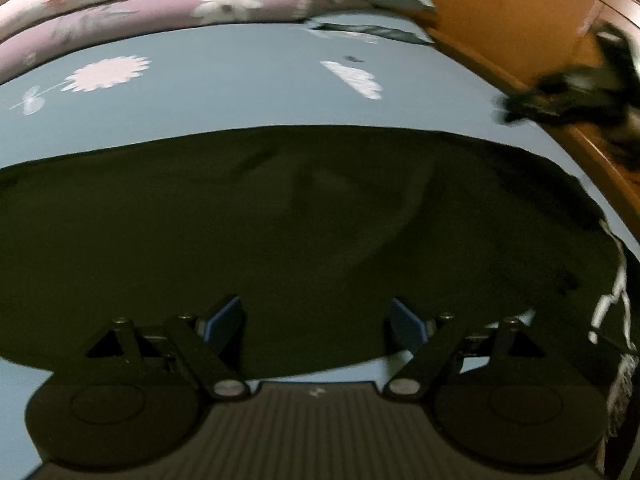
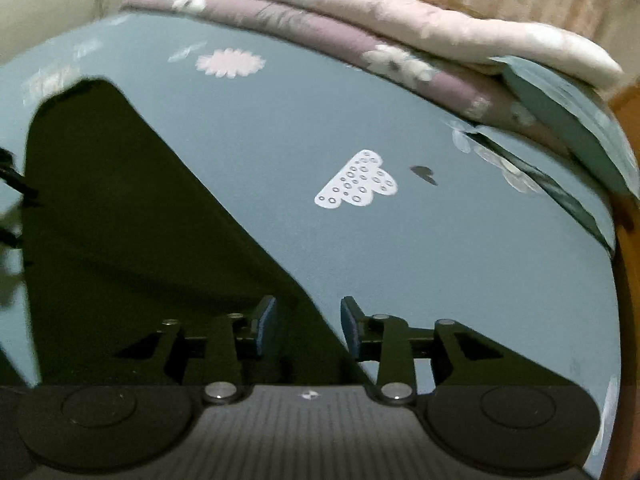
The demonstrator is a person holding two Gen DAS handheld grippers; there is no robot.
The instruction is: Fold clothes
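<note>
This is a bedroom in a home. The work surface is a bed covered by a blue-grey sheet (image 2: pixel 400 260) printed with pale flowers and a white cloud shape, and two folded quilts (image 2: pixel 360 36), one pink and one mauve with floral prints, are stacked along its far edge. An orange-brown wooden bed frame (image 1: pixel 500 20) runs beside the mattress, and a dark garment (image 1: pixel 280 220) lies spread flat on the sheet.

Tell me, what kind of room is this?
Probably a bedroom: a dark garment lies on a blue flower-printed bed sheet, with folded floral quilts stacked at its far edge and a wooden bed frame alongside.
</note>
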